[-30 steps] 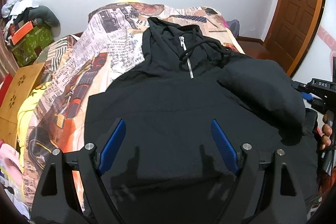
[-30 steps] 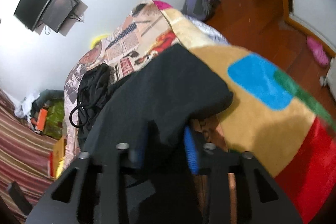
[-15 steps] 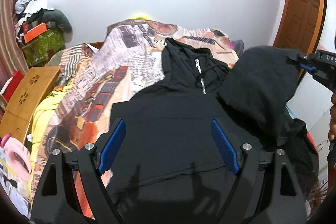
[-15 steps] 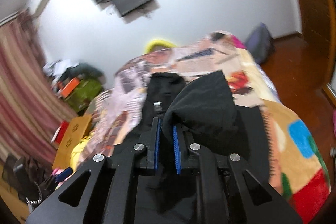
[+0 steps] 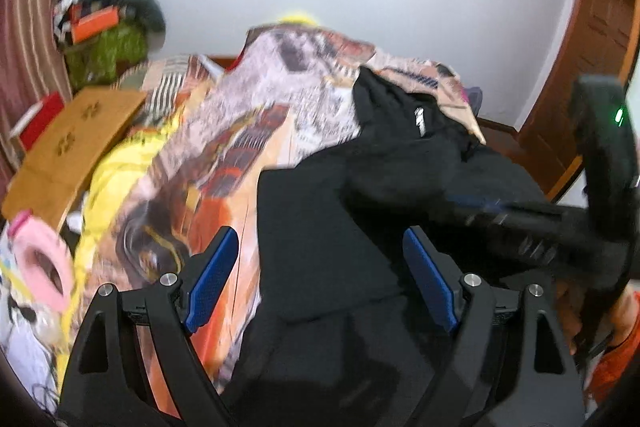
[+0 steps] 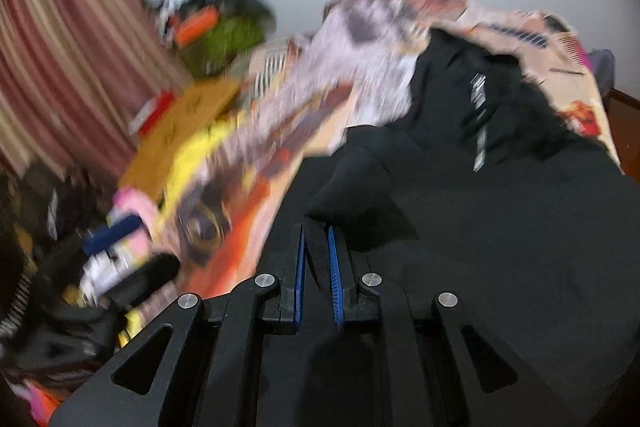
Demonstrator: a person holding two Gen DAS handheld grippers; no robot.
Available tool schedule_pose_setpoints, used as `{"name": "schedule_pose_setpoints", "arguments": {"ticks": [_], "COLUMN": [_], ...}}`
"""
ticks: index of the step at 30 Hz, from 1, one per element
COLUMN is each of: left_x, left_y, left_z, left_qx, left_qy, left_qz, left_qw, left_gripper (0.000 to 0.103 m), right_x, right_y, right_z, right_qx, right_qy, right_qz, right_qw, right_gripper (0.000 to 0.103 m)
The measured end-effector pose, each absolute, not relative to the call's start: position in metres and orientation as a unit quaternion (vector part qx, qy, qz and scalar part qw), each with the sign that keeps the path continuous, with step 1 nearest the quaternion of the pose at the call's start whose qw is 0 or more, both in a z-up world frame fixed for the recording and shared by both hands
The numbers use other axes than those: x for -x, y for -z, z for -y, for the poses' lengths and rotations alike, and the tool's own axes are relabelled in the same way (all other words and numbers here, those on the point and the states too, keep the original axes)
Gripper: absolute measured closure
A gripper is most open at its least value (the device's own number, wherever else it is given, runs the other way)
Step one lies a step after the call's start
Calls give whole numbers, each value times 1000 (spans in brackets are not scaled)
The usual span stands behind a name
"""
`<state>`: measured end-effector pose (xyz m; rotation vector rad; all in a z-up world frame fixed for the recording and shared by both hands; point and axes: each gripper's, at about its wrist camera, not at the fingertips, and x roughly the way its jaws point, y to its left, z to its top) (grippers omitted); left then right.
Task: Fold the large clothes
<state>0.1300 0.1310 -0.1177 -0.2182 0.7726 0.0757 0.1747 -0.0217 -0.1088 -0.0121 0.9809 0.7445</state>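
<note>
- I see the black hoodie lying front up on the printed bedspread, hood end toward the far wall, zip showing.
- My left gripper hangs over the hoodie's lower body, jaws spread wide, nothing between the blue pads.
- My right gripper is clenched on a fold of black sleeve; cloth sits pinched between the pads.
- In the left view, the right gripper reaches across the hoodie from the right side; both views are blurred.

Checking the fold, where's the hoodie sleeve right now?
In the right wrist view, the sleeve is pinched in the right gripper, lying across the hoodie's body.
</note>
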Motion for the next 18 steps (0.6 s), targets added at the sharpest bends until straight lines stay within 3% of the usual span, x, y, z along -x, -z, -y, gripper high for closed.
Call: {"name": "schedule_pose_setpoints", "arguments": {"ticks": [6,13,18], "left_x": [-120,-115,-118], "left_y": [157,193,205], "left_z": [-153,-163,-151], "left_qx": [170,264,293], "left_qy": [-43,-17,16], "left_qz": [-428,-465,-483], "left_qw": [887,845,825], "left_gripper": [19,19,19], "right_x": [-155,-134,-126], "right_y": [145,145,125], "right_z": [-1,6,29], "right_qx": [93,122,130], "right_qy": [-356,-381,-374], "right_qz": [-488,-511,-477], "right_qw": [792,761,785], "right_gripper": [86,60,59]}}
